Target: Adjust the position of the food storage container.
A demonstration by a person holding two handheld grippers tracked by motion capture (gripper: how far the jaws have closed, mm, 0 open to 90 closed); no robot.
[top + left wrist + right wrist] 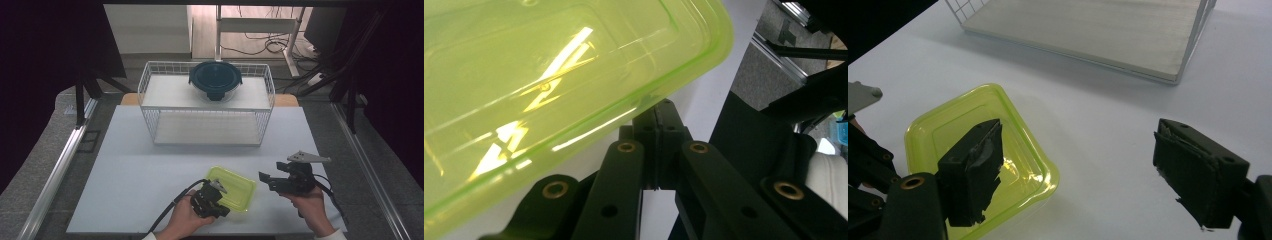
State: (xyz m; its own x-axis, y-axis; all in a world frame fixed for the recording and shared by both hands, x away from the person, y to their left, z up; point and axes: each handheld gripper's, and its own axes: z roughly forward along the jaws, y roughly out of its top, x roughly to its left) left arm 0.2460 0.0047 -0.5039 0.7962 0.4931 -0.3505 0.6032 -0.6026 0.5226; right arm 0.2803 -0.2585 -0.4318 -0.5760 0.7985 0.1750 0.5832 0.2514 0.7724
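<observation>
The left gripper [216, 199] sits at the 6 o'clock edge of the white table [130, 170], held in the person's left hand [182, 220]. In the left gripper view its 2 jaws are pressed together on the rim of the yellow-green container [549, 85], with no gap visible between them. A black cable [172, 205] trails from this gripper toward the 7 o'clock edge of the table.

The right gripper [1075, 172] is held in the right hand [312, 205] at roughly 5 o'clock on the table. Its jaws stand wide apart and hold nothing. In the right gripper view, 1 jaw overlaps the container and the other stands over bare table surface. A grey three-cornered plate [307, 158] sits on top of this gripper.

The yellow-green container [235, 185] is translucent, rectangular and has rounded corners. In the high view it lies near the 6 o'clock edge of the table, between the 2 grippers. Whether it rests flat or is raised slightly cannot be told.

A white wire basket shelf [206, 102] with 2 levels stands at the 12 o'clock side of the table. A round dark-lidded bowl [215, 77] rests on its upper level, at the shelf's far edge. The lower level [1088, 30] holds a bare pale board.
</observation>
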